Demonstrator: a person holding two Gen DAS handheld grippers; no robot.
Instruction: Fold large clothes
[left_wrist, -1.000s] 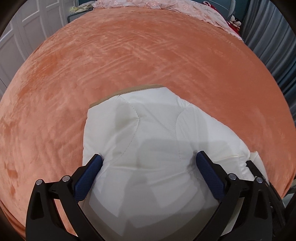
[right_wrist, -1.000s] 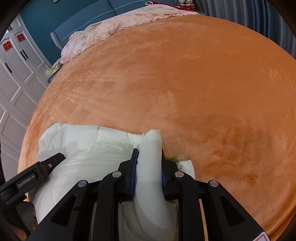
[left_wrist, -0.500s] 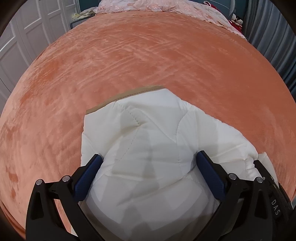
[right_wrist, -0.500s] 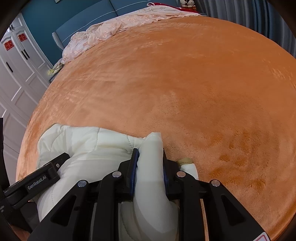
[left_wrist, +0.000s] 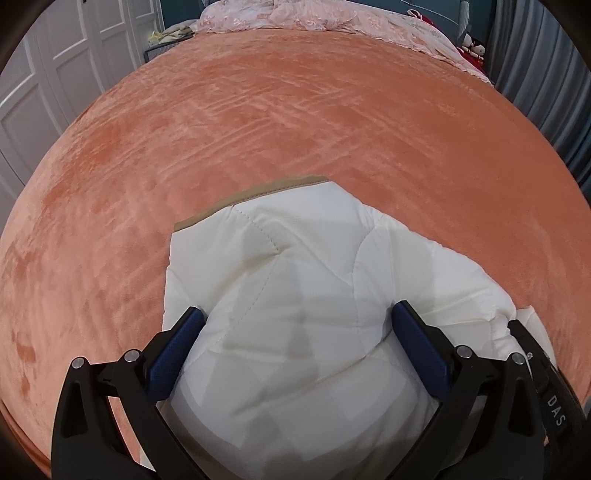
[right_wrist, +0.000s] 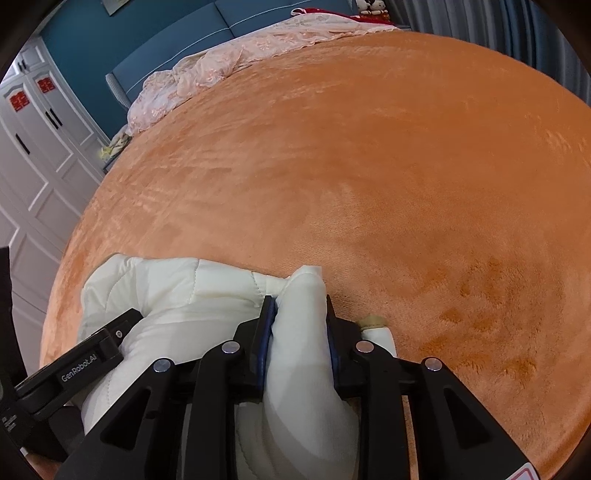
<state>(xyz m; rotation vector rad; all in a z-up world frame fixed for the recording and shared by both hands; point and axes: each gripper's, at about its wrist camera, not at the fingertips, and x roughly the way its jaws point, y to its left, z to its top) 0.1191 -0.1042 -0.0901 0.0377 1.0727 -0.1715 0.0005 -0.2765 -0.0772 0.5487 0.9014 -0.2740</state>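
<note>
A white quilted garment (left_wrist: 295, 258) with a tan trim edge lies bundled on the orange blanket (left_wrist: 295, 129) near its front edge. My left gripper (left_wrist: 299, 319) stands wide open and straddles the bundle, with its blue pads at the sides of the bulging cloth. In the right wrist view the garment (right_wrist: 177, 288) lies at the lower left. My right gripper (right_wrist: 299, 306) holds a thick upright fold of it between its pads. Its jaws are opening, but the pads still touch the fold. The left gripper's black body (right_wrist: 85, 362) shows beside it.
The orange blanket (right_wrist: 369, 166) covers a wide bed beyond the garment. Pink lace bedding (right_wrist: 221, 62) lies heaped at the far end. White wardrobe doors (right_wrist: 37, 147) stand to the left and grey curtains (left_wrist: 546, 74) hang to the right.
The right gripper's jaws have parted a little around the fold. The garment and both hands have stayed where they were.
</note>
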